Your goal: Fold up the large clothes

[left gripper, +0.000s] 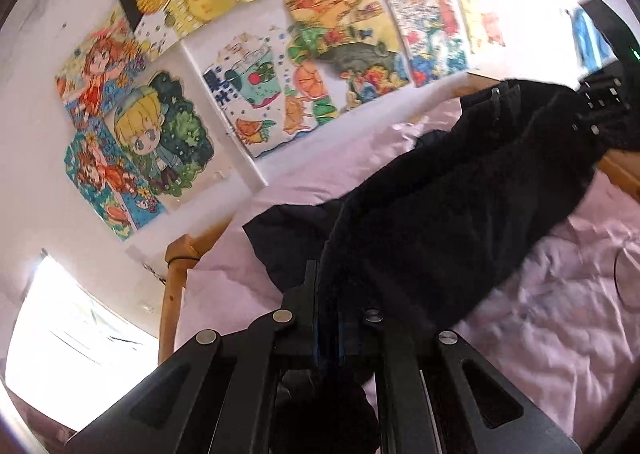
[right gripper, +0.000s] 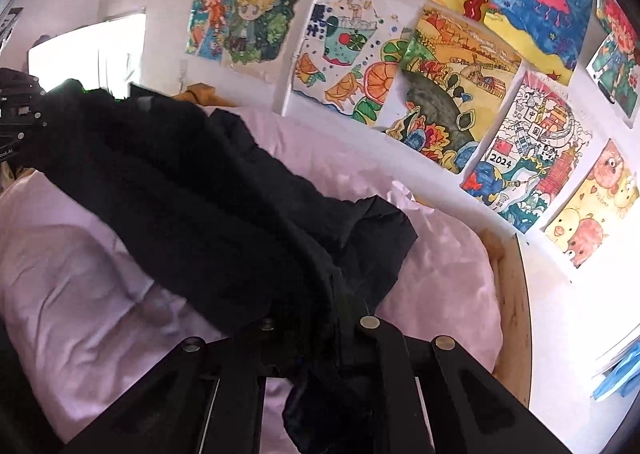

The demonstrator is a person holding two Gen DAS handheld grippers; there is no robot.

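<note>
Both claws clamped on black garment (left gripper: 440, 206): left gripper (left gripper: 328, 294), right gripper (right gripper: 344, 306). Pink bedsheet (right gripper: 80, 294) beneath; drawings (right gripper: 448, 94) upper frame; wooden bedframe (right gripper: 512, 294) lower right.

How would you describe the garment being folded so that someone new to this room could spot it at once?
Start at the wall of children's drawings and look down to the bed with the pale pink sheet. Stretched above it hangs a black garment, pinched at one end by the left gripper and at the other by the right gripper. It is the only dark thing there.
</note>
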